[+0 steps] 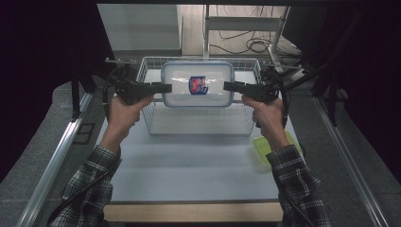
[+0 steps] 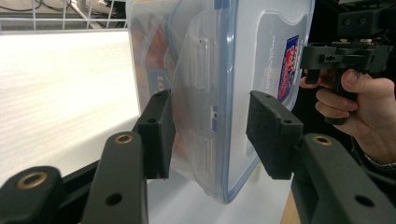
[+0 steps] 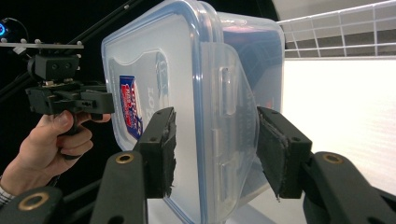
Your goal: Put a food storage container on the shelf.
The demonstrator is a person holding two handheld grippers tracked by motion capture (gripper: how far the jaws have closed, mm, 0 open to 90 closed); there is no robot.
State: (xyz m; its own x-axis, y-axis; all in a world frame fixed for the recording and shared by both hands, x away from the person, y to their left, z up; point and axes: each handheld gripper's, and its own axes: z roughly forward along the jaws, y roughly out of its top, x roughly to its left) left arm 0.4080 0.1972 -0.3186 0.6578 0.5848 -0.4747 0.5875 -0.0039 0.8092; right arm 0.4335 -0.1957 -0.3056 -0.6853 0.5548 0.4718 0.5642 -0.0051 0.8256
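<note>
high view: clear lidded container (image 1: 198, 85) is held up between both grippers over the wire basket (image 1: 152, 124) at the far edge of the counter (image 1: 189, 165), left gripper (image 1: 166, 88) pinching its left end, right gripper (image 1: 227, 86) pinching its right end. a yellow-green lid (image 1: 263, 147) lies near the counter's right edge by the right forearm. risk: if the two hands drift apart or tilt unevenly, one end could slip and the box drop into the basket or clip its rim. left gripper view: fingers (image 2: 156, 135) are partly spread, with the container's end and its folded latch flap (image 2: 205, 70) between them; the lid-side pad looks barely touching, so the hold seems light. the smooth plastic and flap could let it slide or pivot. right gripper view: fingers (image 3: 159, 149) straddle the other end across lid and base, pad foam looks worn (image 3: 275, 154), and contact on the base side is hard to confirm. weak friction there could let the container twist; squeezing on the flap could also pop the latch.
</note>
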